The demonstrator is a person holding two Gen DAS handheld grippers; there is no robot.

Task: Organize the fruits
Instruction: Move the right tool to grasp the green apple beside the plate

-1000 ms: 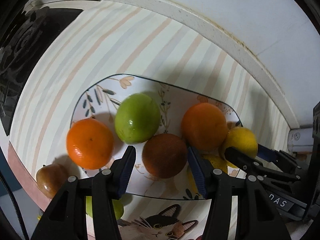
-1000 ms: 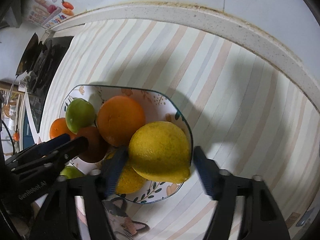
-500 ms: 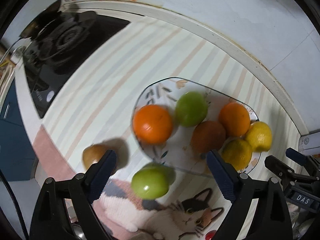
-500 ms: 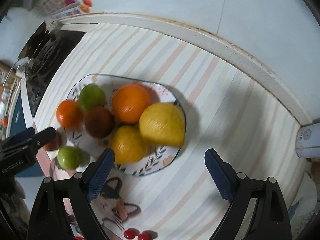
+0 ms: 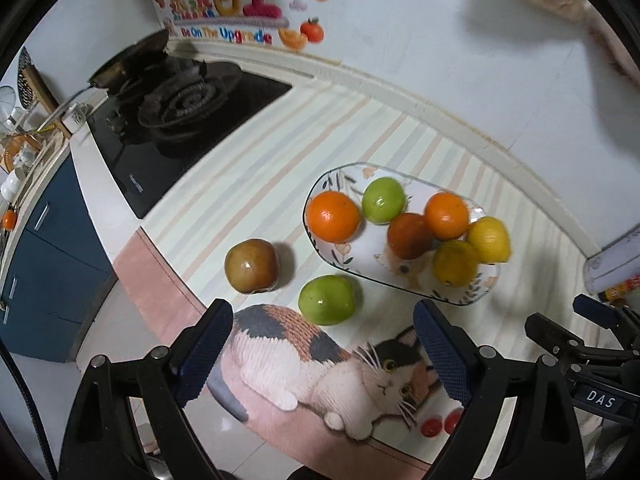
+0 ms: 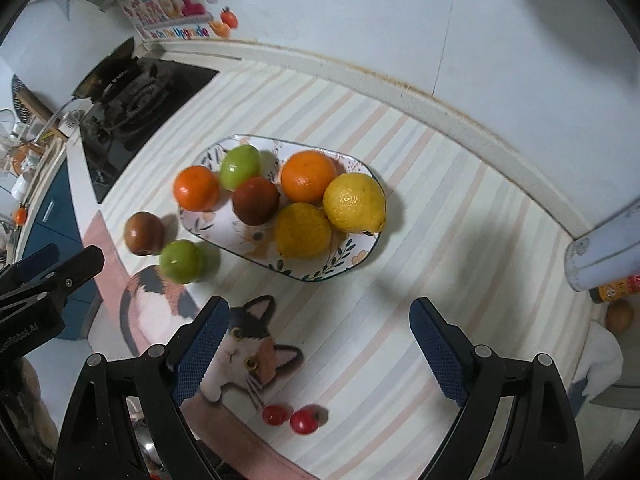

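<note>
You are holding both grippers, left gripper (image 5: 322, 350) and right gripper (image 6: 320, 348), with jaws wide apart and empty; only the right wrist view is showing a jar (image 6: 618, 289) beyond the plate (image 6: 362, 258).

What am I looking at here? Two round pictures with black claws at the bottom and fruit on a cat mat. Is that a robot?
No robot: a person holds a clamp-like tool in each hand, each carrying a wide-angle camera looking along its two fingers. One picture is from the left gripper, the other from the right gripper. Both stand open and hold nothing. On the striped mat a flowered plate carries six fruits. A green fruit and a brown fruit lie beside it, off the plate.
</note>
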